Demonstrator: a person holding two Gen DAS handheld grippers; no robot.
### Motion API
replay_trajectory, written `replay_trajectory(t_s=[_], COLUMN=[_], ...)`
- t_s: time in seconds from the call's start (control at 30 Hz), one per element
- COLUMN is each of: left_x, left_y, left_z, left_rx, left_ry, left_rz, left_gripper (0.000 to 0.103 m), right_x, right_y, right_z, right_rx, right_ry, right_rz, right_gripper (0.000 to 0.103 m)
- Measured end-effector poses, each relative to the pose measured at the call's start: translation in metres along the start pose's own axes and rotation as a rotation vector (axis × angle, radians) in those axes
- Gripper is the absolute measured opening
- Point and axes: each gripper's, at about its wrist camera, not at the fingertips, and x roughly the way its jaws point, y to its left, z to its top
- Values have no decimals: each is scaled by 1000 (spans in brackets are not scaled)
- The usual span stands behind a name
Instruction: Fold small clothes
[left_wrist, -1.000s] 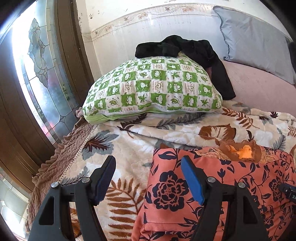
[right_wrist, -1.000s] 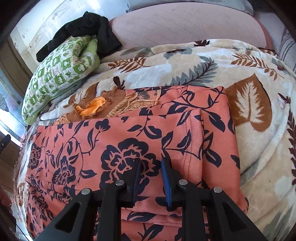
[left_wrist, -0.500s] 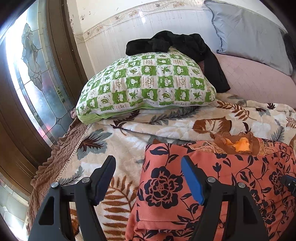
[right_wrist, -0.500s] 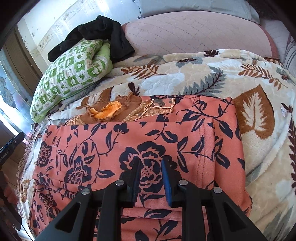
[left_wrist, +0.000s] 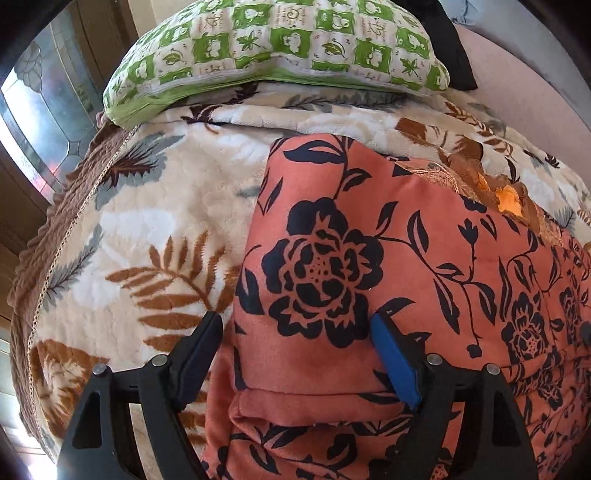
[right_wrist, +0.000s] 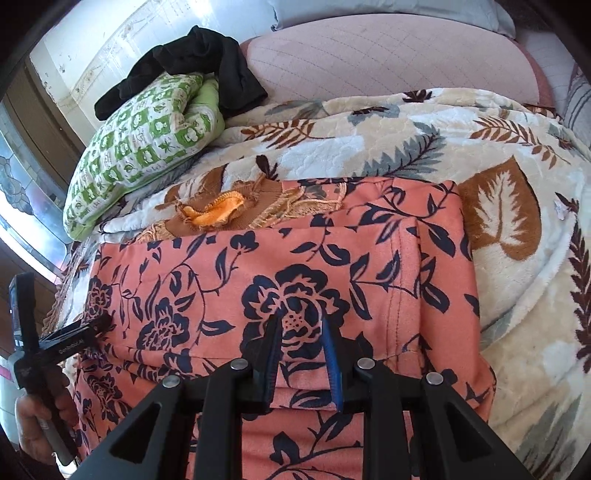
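Salmon floral garment (right_wrist: 280, 280) lies folded, long axis left-right across the leaf-print blanket (right_wrist: 509, 206). Left gripper (left_wrist: 295, 332) is wide; right gripper (right_wrist: 301, 328) is narrow, pinching nothing.

A leaf-print blanket (right_wrist: 424, 147) covers the bed. At ten o'clock a green checked pillow (right_wrist: 144, 144) lies under black clothing (right_wrist: 207, 62); a bright stained-glass window (left_wrist: 40, 110) glows beside the white wall (right_wrist: 122, 40).

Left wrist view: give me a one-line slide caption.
Open left claw straddling the folded edge of the orange floral garment on the leaf-print blanket, green checked pillow behind.
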Motion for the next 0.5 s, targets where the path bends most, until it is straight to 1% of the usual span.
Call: replay_trajectory(t_s=[0.07,0.1,0.2,0.3,0.37,0.4,0.47,0.5], left_x=[-12,-19,-40,-57,-67,-71,-79,-82], left_y=[5,9,29,57,75,85,103,112], left_z=[-5,-9,-30,-51,-74,-88,-116,-127], left_rx=[-13,-11,-26,-60,-62,-61,-72,-83], left_ry=[-25,-43,-87,-98,-104,-99,-77,-59], left_rz=[14,27,63,94,98,96,63,34], left_gripper=[83,83,83,83,83,83,83,83], right_x=[9,10,-13,-43,-63,-73,-88,-94], right_y=[-7,-11,-17,-21,-29,-35,-48,-56], right_z=[-6,-9,-18,-28,-42,-51,-70,-79], right_rx=[18,36,84,108,112,117,134,151], right_ry=[59,67,37,-13,-40,-49,-54,-50], right_rz=[-39,-26,12,64,99,103,105,111], right_gripper=[25,25,25,25,25,26,32,42])
